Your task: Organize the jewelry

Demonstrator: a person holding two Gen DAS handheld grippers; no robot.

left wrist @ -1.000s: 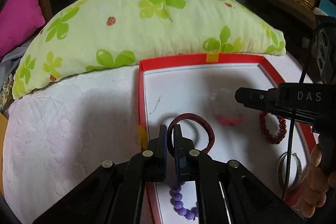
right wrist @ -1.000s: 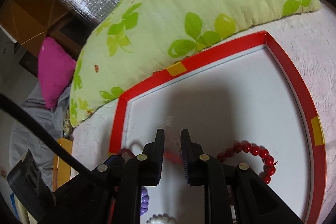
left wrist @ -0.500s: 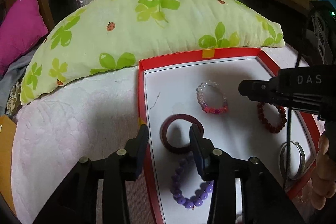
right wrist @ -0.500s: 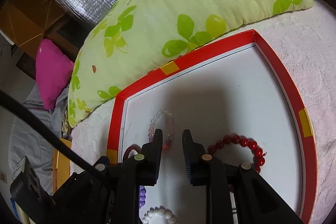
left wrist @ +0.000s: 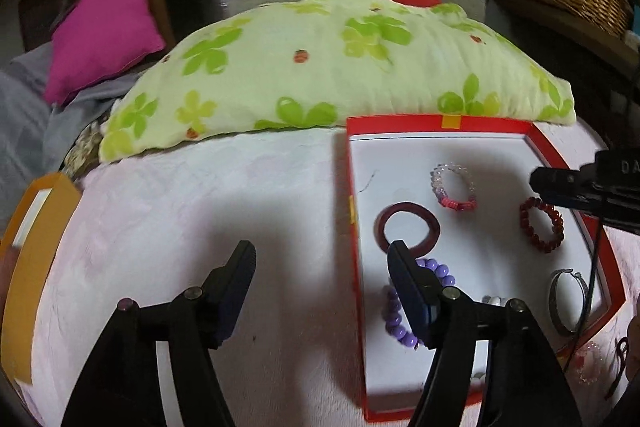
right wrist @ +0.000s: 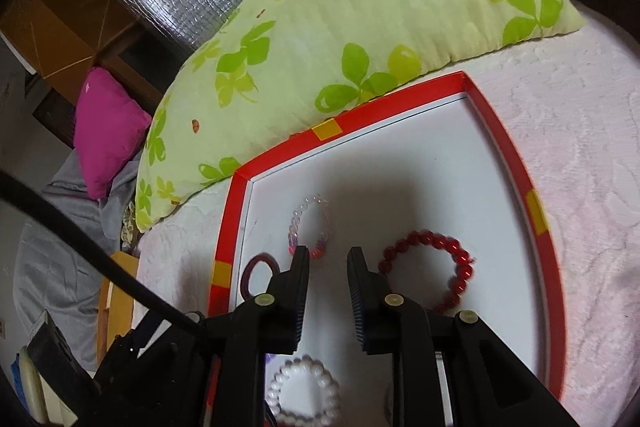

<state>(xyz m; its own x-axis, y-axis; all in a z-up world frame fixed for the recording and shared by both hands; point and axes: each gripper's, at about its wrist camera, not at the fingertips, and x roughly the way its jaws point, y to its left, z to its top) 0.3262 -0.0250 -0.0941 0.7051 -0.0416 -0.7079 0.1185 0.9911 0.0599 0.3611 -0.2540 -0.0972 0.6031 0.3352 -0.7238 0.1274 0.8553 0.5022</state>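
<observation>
Beyond my red tray (left wrist: 444, 124) a green leaf-print pillow (left wrist: 320, 75) lies along its far rim. My left gripper (left wrist: 322, 259) has just been opening and stands spread and empty, the maroon ring (left wrist: 408, 227) lying flat just past its right finger. My right gripper (right wrist: 328, 254) is slightly parted, nothing between, the pink-clear bracelet (right wrist: 310, 227) just ahead of it.

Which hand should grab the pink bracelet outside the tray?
Right, probably: the bracelet lies past the tray's right rim, on that hand's side. The left gripper, jaws just opening, empty, hangs over its left rim.
</observation>
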